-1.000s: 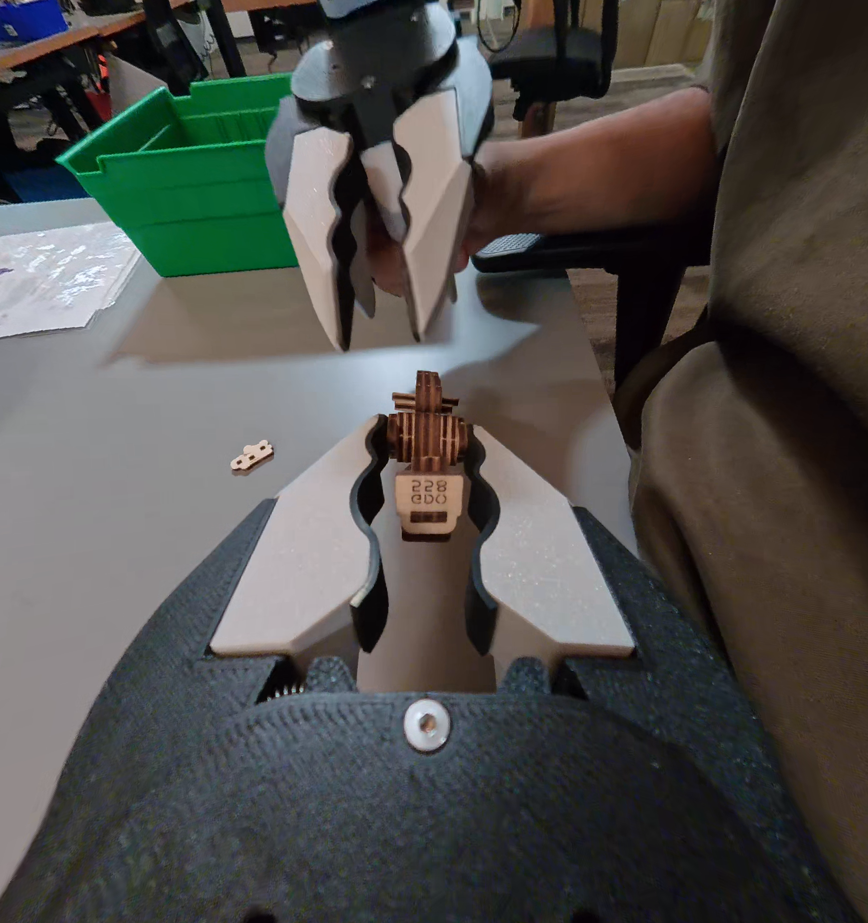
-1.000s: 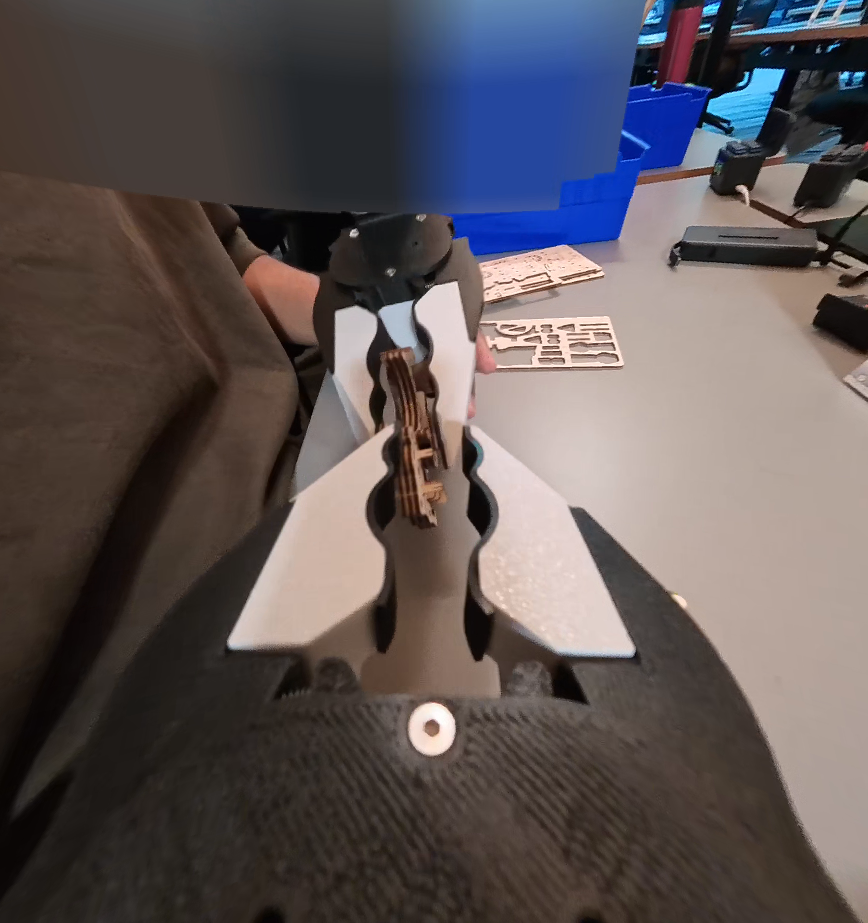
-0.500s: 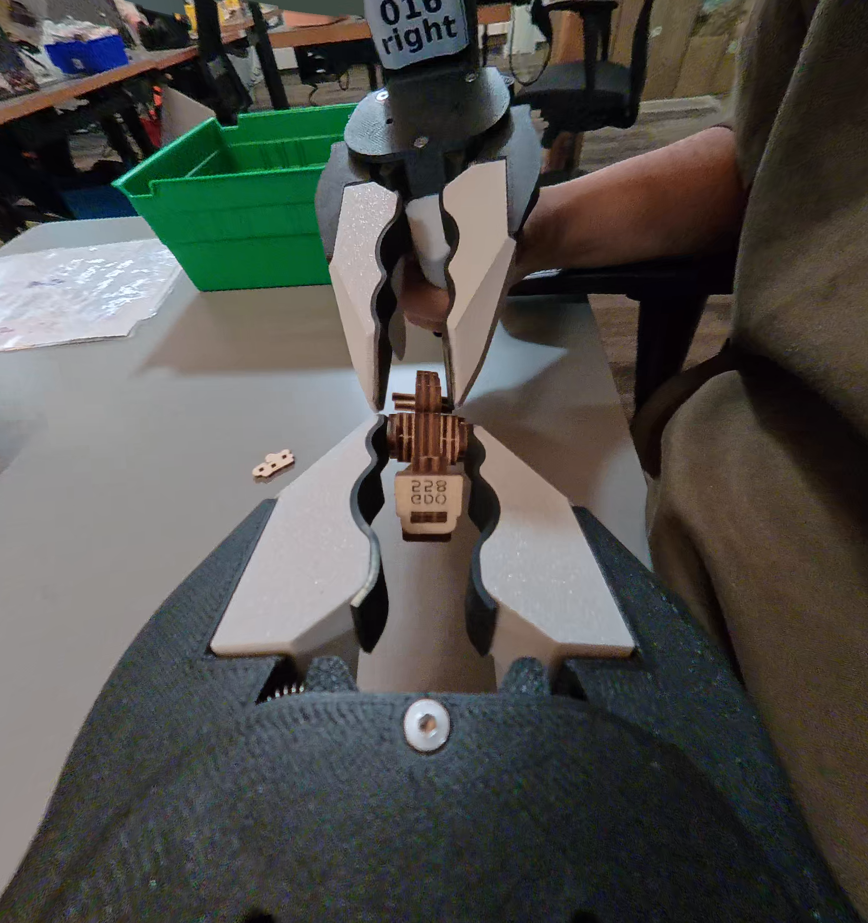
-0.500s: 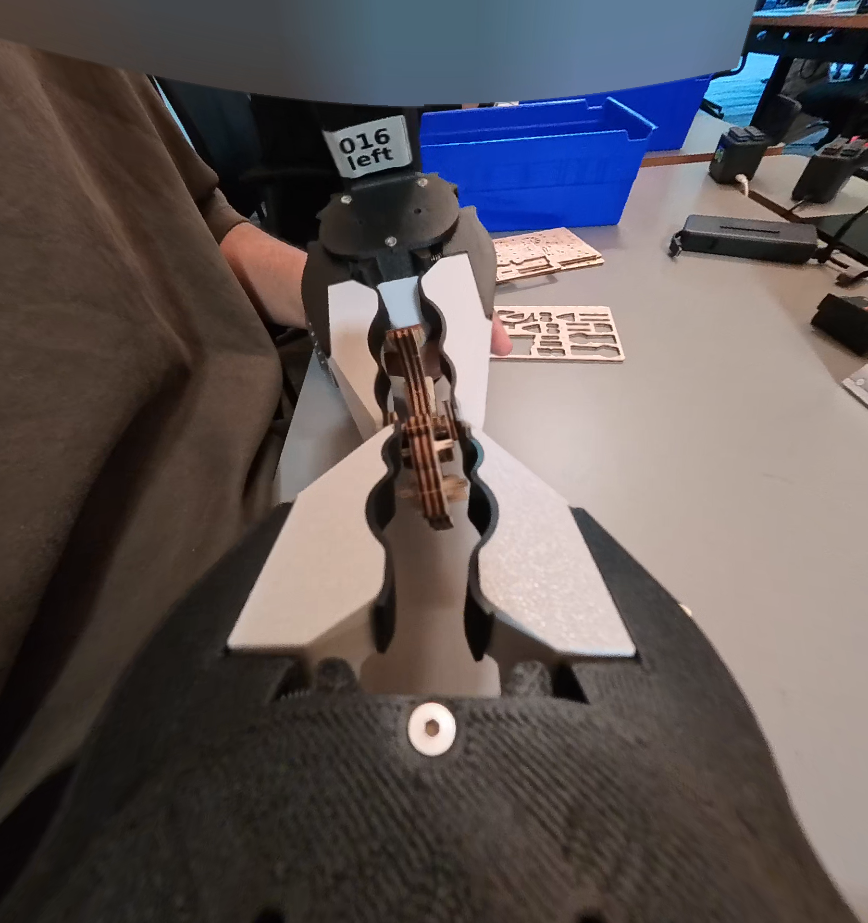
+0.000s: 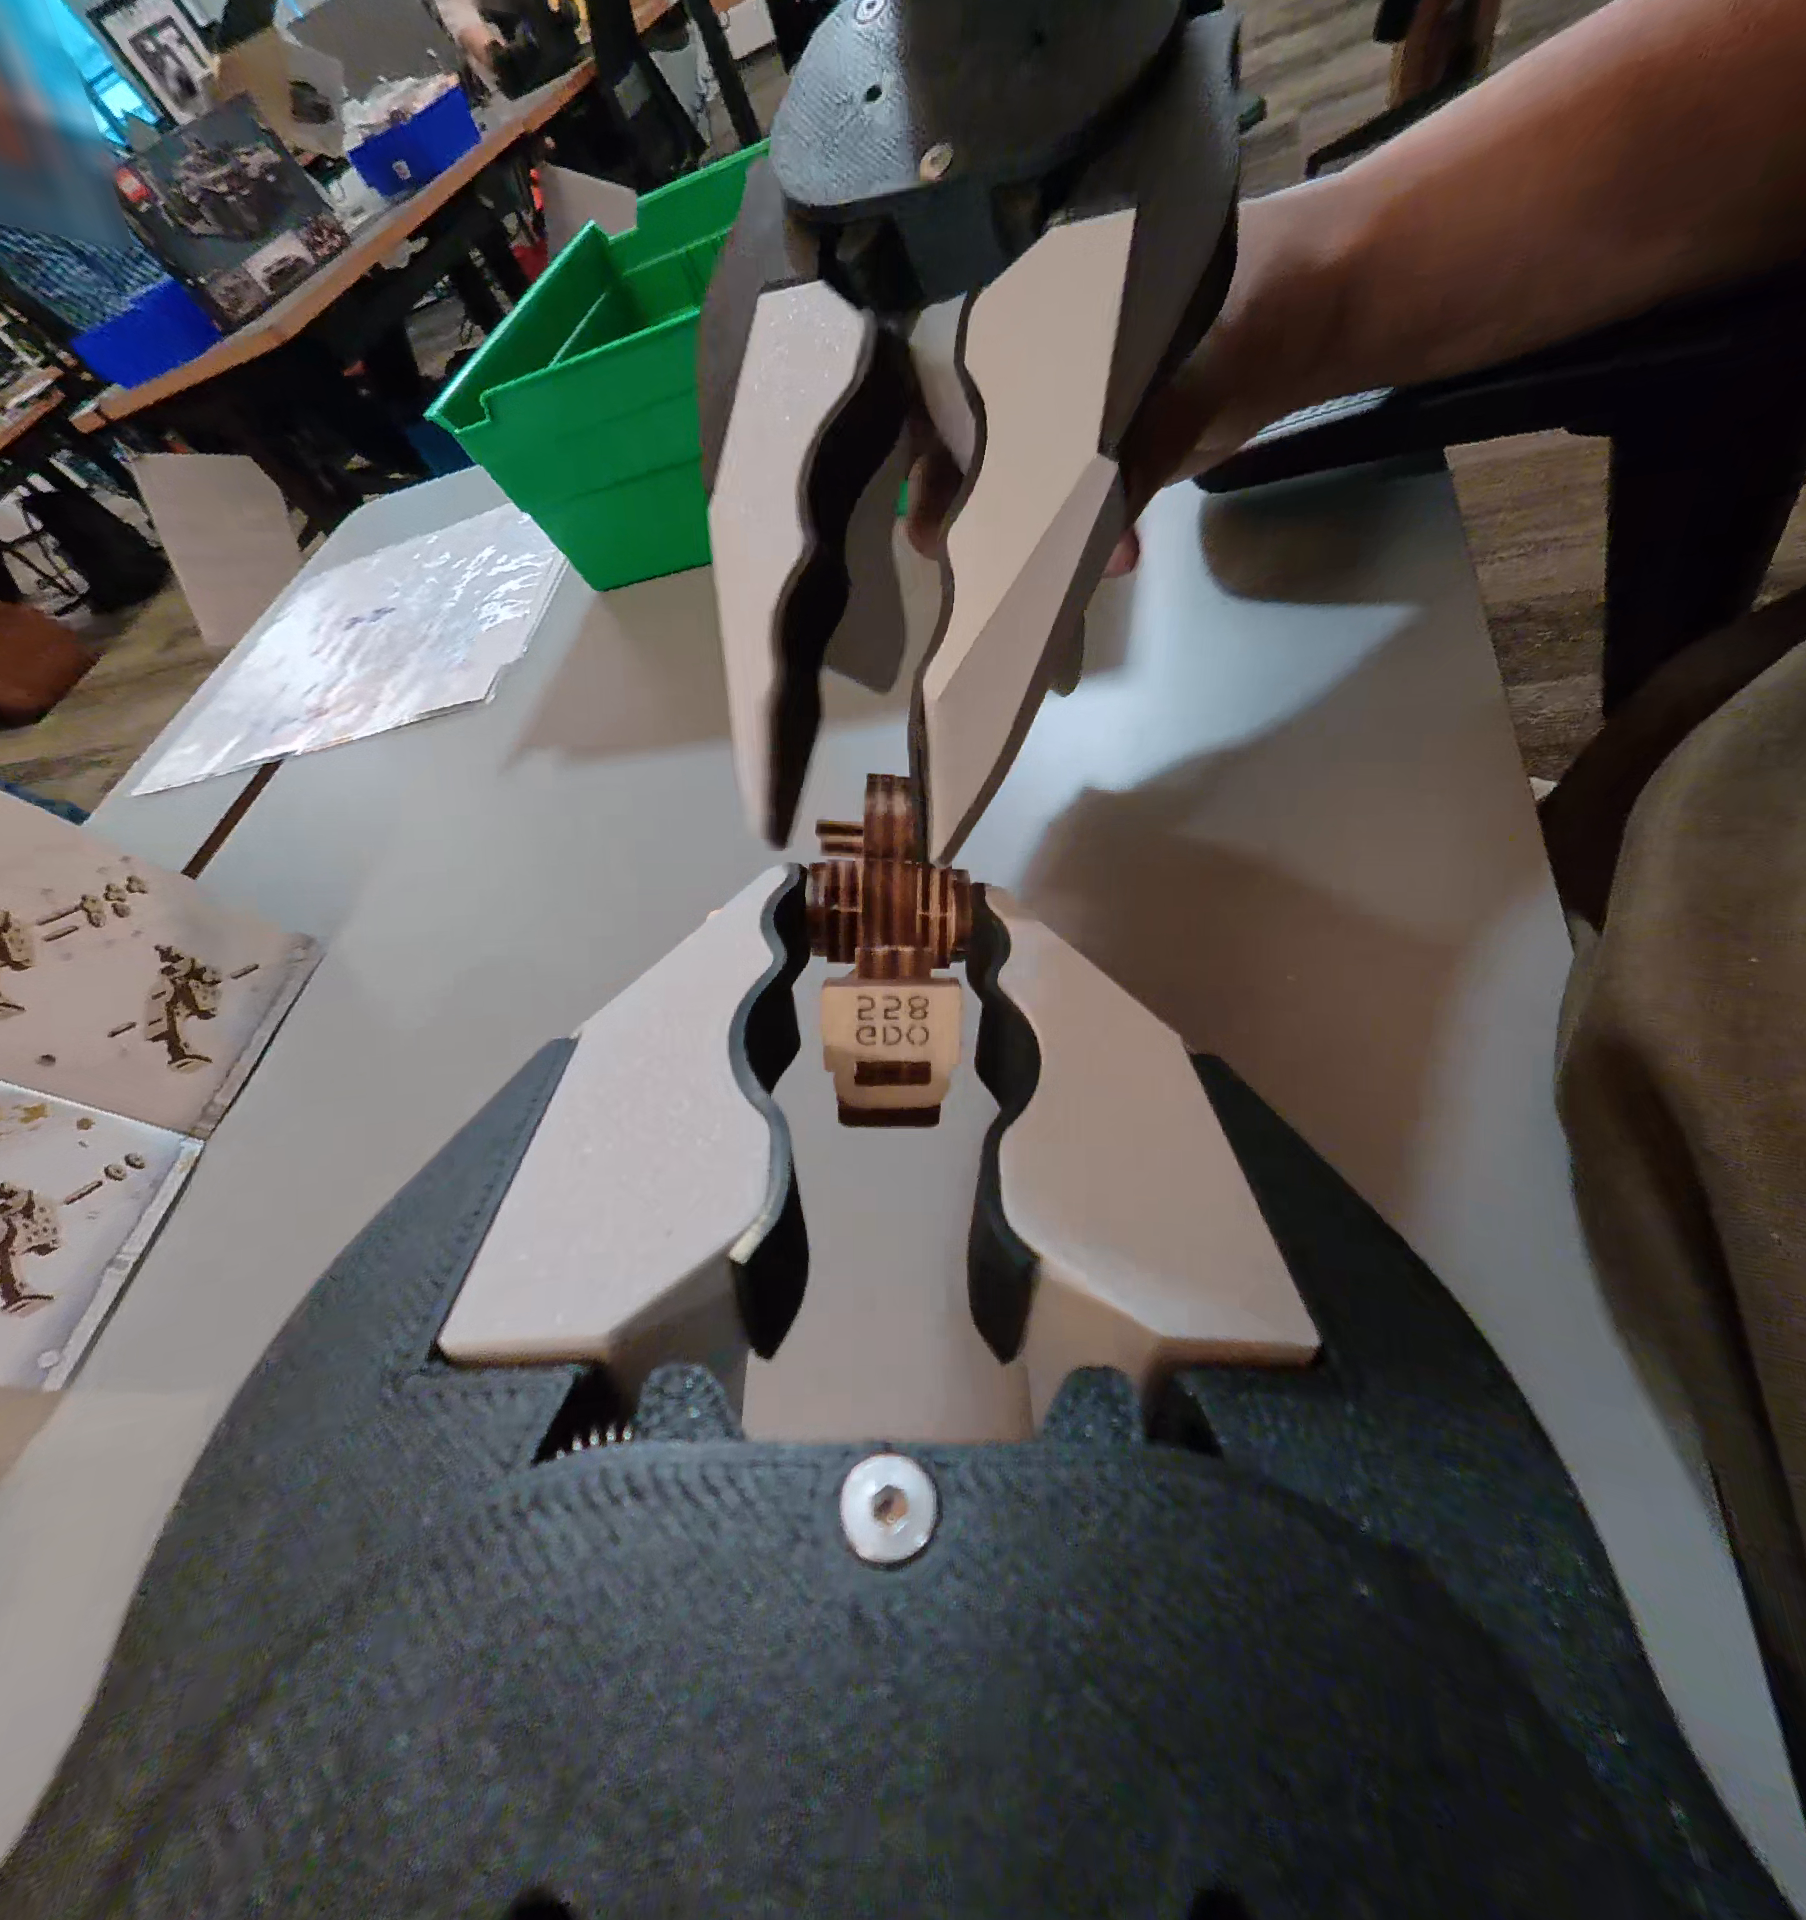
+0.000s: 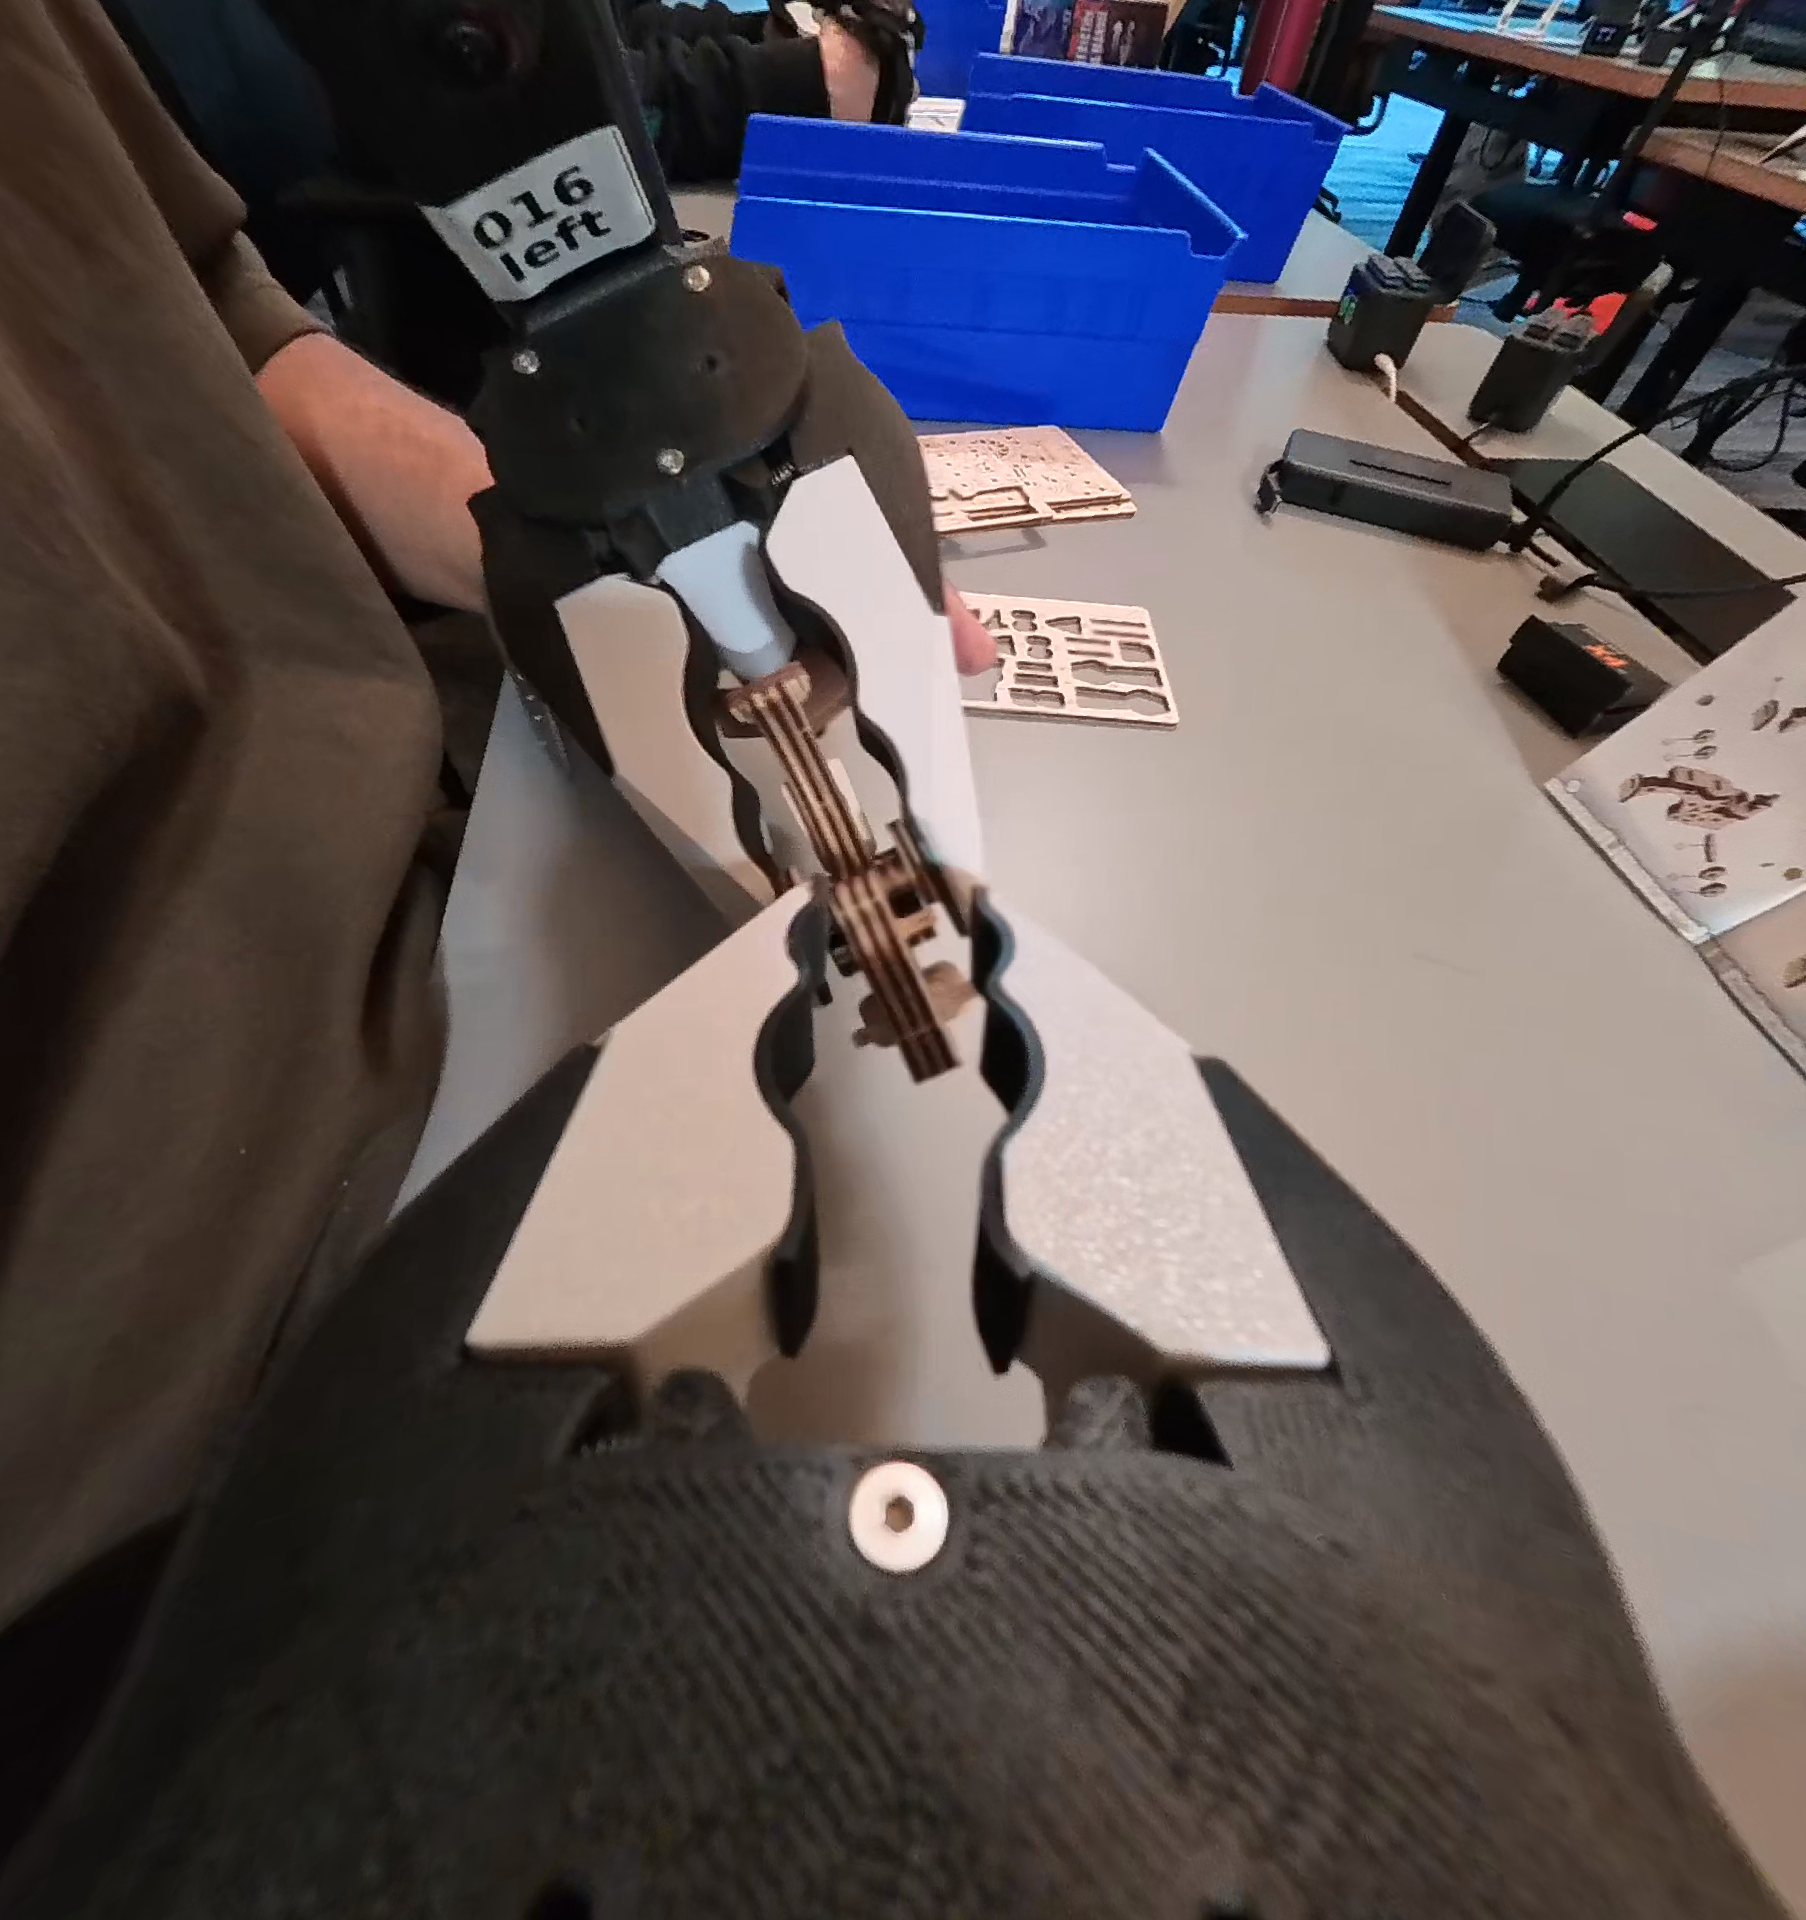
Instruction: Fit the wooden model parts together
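Held above the grey bench (image 5: 483,883), both tools meet tip to tip over one small assembly.
Left tool (image 5: 891,914): narrow, its grey fingers clamped on the brown layered wooden model piece (image 5: 888,914), which juts forward past the tips.
Right tool (image 5: 857,821): comes down from above, its tips either side of the model's upper tab; in its own view the right tool (image 6: 894,925) looks closed around the wooden piece (image 6: 894,966), though blur at the tips makes contact hard to confirm.
Wooden model: off the bench, between the two tools, near the bench edge beside the person's brown sleeve (image 6: 151,727).
Bench, left view: green plastic bin (image 5: 608,416), clear plastic sheet (image 5: 359,644).
Bench, right view: blue plastic bin (image 6: 982,260), pale punched-out wooden sheet (image 6: 1075,665).
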Action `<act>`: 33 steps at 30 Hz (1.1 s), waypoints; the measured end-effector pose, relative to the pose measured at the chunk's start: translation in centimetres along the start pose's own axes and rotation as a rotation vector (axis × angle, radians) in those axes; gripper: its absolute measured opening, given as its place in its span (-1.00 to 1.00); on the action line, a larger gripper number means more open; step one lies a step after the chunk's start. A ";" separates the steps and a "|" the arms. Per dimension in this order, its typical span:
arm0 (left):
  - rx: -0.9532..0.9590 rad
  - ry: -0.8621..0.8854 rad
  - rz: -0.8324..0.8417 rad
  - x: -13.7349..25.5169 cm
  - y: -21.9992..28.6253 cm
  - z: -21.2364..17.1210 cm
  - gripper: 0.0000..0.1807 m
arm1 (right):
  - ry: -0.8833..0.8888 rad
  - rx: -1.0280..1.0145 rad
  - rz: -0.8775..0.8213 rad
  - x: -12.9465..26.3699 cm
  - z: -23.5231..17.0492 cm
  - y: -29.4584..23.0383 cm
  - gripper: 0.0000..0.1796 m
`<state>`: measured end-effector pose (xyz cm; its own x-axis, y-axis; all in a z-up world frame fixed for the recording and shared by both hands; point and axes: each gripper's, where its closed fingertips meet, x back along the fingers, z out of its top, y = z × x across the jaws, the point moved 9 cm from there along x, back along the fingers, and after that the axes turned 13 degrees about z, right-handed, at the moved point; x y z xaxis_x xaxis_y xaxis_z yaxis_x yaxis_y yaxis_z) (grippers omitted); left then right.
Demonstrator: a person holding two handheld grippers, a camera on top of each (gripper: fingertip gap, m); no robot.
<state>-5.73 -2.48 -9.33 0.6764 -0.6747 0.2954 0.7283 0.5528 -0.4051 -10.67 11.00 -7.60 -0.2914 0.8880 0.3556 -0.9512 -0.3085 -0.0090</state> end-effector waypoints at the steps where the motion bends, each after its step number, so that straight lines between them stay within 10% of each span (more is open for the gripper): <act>1: 0.004 0.000 -0.011 0.0 0.1 0.0 -0.70 | -0.003 0.001 0.000 0.0 0.0 0.0 -0.67; 33: 0.069 0.053 -0.055 0.4 -0.1 0.5 -0.71 | 0.056 -0.013 0.029 0.4 0.3 0.0 -0.62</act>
<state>-5.50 -2.54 -8.77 0.6295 -0.7289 0.2691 0.7715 0.5452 -0.3280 -10.76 11.25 -7.20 -0.3236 0.8966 0.3023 -0.9435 -0.3300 -0.0310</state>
